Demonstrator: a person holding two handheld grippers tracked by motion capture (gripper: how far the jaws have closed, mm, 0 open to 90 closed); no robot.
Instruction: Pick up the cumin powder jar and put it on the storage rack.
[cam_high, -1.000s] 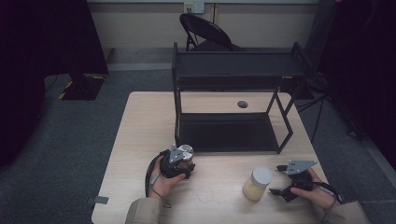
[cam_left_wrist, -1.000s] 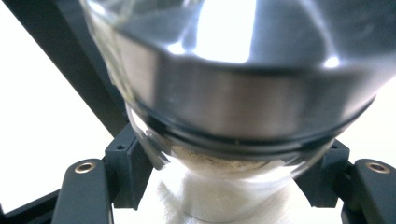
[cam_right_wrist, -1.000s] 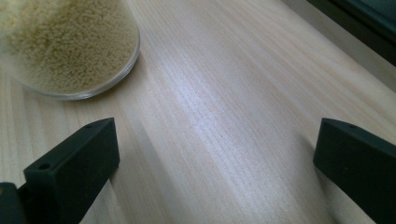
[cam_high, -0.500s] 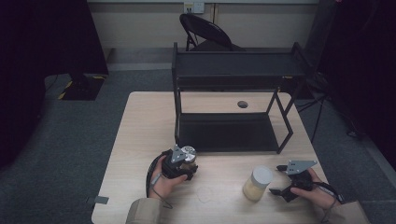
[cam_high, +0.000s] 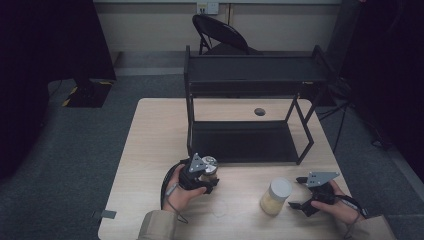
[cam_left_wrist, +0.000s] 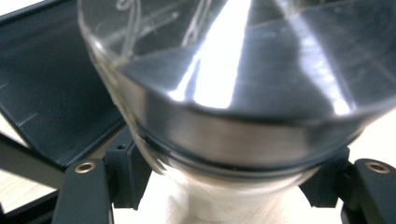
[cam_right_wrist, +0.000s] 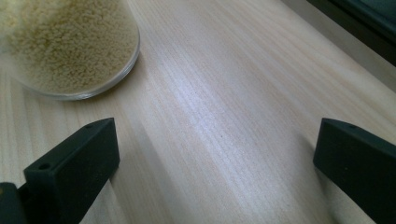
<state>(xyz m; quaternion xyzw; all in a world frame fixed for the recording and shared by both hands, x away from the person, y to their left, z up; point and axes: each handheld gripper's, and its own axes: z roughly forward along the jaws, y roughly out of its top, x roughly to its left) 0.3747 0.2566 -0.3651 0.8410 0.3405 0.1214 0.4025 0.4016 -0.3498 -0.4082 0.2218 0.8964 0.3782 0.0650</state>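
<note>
A glass jar with a shiny metal lid (cam_high: 209, 163) is clamped in my left gripper (cam_high: 204, 175), which is shut on it just in front of the black rack. In the left gripper view the jar (cam_left_wrist: 233, 93) looms close and tilted, with a black jaw pressing on each side below the lid. A second jar (cam_high: 276, 196), white-lidded and full of pale grains, stands on the table at the front right. My right gripper (cam_high: 299, 192) rests open just right of it. In the right gripper view the grain jar (cam_right_wrist: 70, 46) sits at the upper left, outside the wide-open jaws.
A black two-tier rack (cam_high: 250, 75) stands across the middle of the wooden table (cam_high: 150, 150), its lower shelf (cam_high: 245, 142) bare. A small dark round spot (cam_high: 259, 111) lies behind it. A folding chair (cam_high: 220, 30) stands beyond the table.
My left gripper has lifted a little with the metal-lidded jar and drifted slightly right, toward the rack. The right gripper and the grain jar have stayed put.
</note>
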